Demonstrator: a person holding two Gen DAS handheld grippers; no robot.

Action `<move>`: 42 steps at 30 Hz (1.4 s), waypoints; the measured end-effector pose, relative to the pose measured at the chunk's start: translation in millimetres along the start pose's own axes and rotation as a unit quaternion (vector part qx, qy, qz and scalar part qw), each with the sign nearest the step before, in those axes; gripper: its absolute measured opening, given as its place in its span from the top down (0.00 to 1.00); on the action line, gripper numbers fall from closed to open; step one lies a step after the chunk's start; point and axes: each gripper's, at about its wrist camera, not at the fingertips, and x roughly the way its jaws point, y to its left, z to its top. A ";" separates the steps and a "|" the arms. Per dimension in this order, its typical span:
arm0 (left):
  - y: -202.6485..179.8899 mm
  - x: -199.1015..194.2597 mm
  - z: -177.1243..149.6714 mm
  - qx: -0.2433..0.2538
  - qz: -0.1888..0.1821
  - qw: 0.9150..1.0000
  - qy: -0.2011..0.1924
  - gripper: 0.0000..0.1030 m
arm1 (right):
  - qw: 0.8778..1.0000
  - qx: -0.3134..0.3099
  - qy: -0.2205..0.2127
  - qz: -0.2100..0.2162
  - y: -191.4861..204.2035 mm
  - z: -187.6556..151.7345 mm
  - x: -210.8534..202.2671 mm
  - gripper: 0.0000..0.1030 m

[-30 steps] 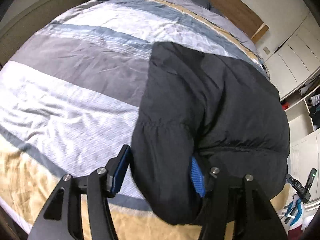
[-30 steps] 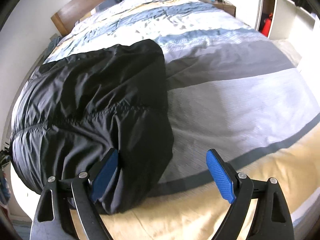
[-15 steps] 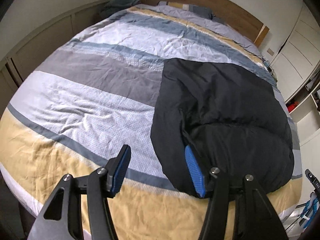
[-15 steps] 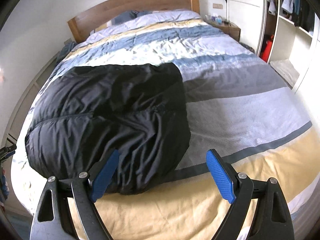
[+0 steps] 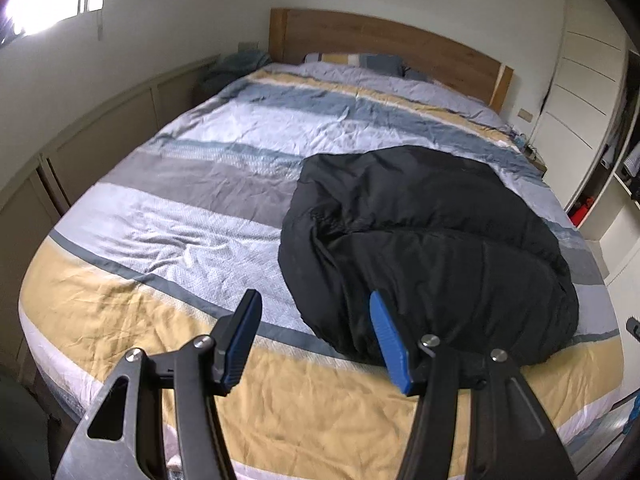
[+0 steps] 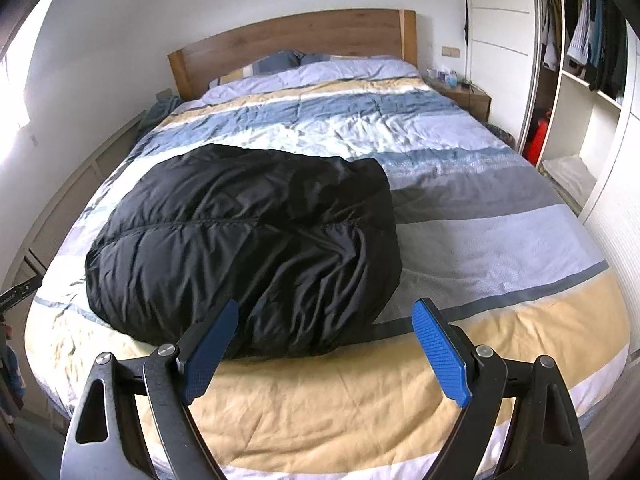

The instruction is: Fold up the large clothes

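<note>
A black puffy jacket (image 5: 424, 244) lies folded into a thick bundle on the striped bedspread (image 5: 192, 216), near the foot of the bed. In the right wrist view the jacket (image 6: 248, 248) sits left of centre. My left gripper (image 5: 316, 336) is open and empty, held back from the bed's foot, with its right pad in front of the jacket's near edge. My right gripper (image 6: 326, 344) is open and empty, also back from the jacket's near edge and not touching it.
The bed has a wooden headboard (image 6: 296, 40) and pillows (image 5: 360, 62) at the far end. A low panelled wall (image 5: 104, 128) runs along one side. A wardrobe with hanging clothes (image 6: 588, 32) and a bedside table (image 6: 464, 94) stand on the other side.
Both grippers have pulled back and up from the jacket, away from the bed. The jacket stays folded where it lay. Both stayed open.
</note>
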 end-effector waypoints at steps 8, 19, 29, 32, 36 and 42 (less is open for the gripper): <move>-20.6 -49.1 -18.8 0.026 0.015 0.998 -0.055 0.38 | 1.000 -0.015 -0.024 0.010 25.9 -17.1 -31.5 0.14; -43.5 -105.6 -36.8 0.056 0.021 0.991 -0.120 0.36 | 0.998 -0.024 -0.055 0.015 44.4 -35.8 -67.4 0.13; -61.0 -138.1 -52.0 0.072 0.011 0.986 -0.150 0.31 | 0.996 -0.029 -0.078 0.012 54.4 -51.9 -93.7 0.07; -64.4 -144.2 -56.6 0.077 0.007 0.985 -0.156 0.31 | 0.996 -0.032 -0.085 0.011 57.3 -57.5 -99.8 0.04; -65.2 -154.9 -59.3 0.076 0.006 0.982 -0.171 0.31 | 0.995 -0.036 -0.095 0.007 61.5 -62.4 -107.9 0.01; -71.5 -169.0 -68.7 0.087 0.049 0.975 -0.199 0.31 | 0.993 -0.041 -0.108 0.002 67.1 -69.4 -116.0 0.00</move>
